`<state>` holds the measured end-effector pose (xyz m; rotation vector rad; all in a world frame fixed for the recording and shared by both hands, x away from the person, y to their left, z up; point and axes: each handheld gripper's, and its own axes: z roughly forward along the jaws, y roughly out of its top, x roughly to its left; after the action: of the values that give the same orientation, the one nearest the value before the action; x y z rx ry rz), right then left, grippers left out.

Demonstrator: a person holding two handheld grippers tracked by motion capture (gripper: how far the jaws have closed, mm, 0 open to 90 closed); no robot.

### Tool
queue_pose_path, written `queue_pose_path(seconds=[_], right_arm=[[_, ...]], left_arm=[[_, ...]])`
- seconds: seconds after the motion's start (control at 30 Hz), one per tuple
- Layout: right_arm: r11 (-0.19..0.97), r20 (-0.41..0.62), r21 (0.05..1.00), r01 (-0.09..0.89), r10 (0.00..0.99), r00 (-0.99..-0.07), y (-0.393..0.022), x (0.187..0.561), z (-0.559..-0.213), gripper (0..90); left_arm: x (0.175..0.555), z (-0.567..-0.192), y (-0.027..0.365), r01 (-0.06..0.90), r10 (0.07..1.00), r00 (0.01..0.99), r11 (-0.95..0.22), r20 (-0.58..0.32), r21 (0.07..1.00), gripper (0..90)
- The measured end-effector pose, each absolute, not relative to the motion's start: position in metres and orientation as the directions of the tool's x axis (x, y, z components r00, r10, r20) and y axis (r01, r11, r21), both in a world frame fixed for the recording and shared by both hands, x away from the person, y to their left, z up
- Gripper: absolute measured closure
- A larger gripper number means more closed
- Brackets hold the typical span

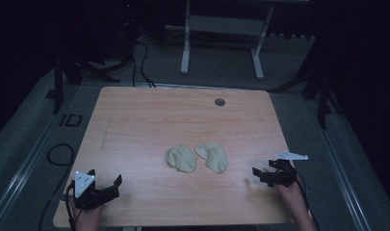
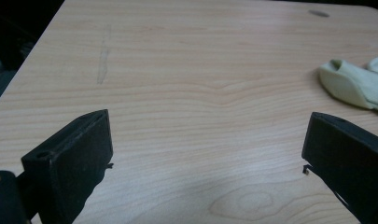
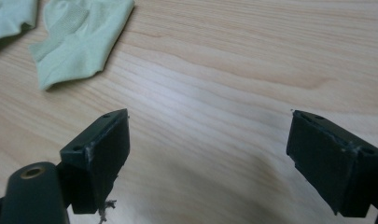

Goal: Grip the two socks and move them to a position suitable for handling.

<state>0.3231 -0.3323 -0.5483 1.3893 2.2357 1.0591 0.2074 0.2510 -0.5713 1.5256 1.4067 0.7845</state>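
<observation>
Two pale socks at table centre, both your grippers empty
Your left gripper (image 1: 106, 187) sits at 7 o'clock, jaws spread wide; your right gripper (image 1: 262, 174) at 4 o'clock, jaws wide too. The left sock (image 1: 182, 158) and right sock (image 1: 214, 157) lie just beside each other on the table (image 1: 149, 115)

Dim room. Wooden counter (image 1: 149, 115) on grey floor (image 1: 33, 130); white metal frame (image 1: 221, 33) stands beyond the counter.

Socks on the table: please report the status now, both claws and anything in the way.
Left claw open, empty, at near left corner. Right claw open, empty, at near right edge. Two pale socks side by side mid-table, untouched. Nothing between claws and socks.
</observation>
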Motion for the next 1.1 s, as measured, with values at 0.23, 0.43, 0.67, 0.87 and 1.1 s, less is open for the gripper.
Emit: queue_pose_path(seconds=[0.23, 0.43, 0.67, 0.87, 1.1], right_arm=[[0.296, 0.106, 0.720, 0.628, 0.847, -0.521, -0.302, 0.336, -0.548, 13.5], [0.338, 0.095, 0.716, 0.612, 0.820, -0.564, -0.277, 0.347, -0.545, 15.5], [0.380, 0.090, 0.704, 0.600, 0.790, -0.606, -0.249, 0.360, -0.542, 16.1], [0.393, 0.094, 0.702, 0.594, 0.775, -0.625, -0.229, 0.370, -0.540, 21.3], [0.419, 0.086, 0.695, 0.584, 0.757, -0.647, -0.206, 0.379, -0.541, 22.9]], left_arm=[[0.206, -0.570, 0.252, 0.387, 0.980, 0.151, 0.059, -0.127, 0.920, 3.4], [0.207, -0.569, 0.247, 0.437, 0.975, 0.186, 0.032, -0.125, 0.899, 2.5], [0.209, -0.568, 0.237, 0.467, 0.965, 0.245, -0.032, -0.095, 0.884, 1.9], [0.210, -0.569, 0.232, 0.496, 0.957, 0.277, -0.069, -0.083, 0.865, 1.4], [0.211, -0.570, 0.231, 0.503, 0.951, 0.296, -0.076, -0.089, 0.861, 0.8]])
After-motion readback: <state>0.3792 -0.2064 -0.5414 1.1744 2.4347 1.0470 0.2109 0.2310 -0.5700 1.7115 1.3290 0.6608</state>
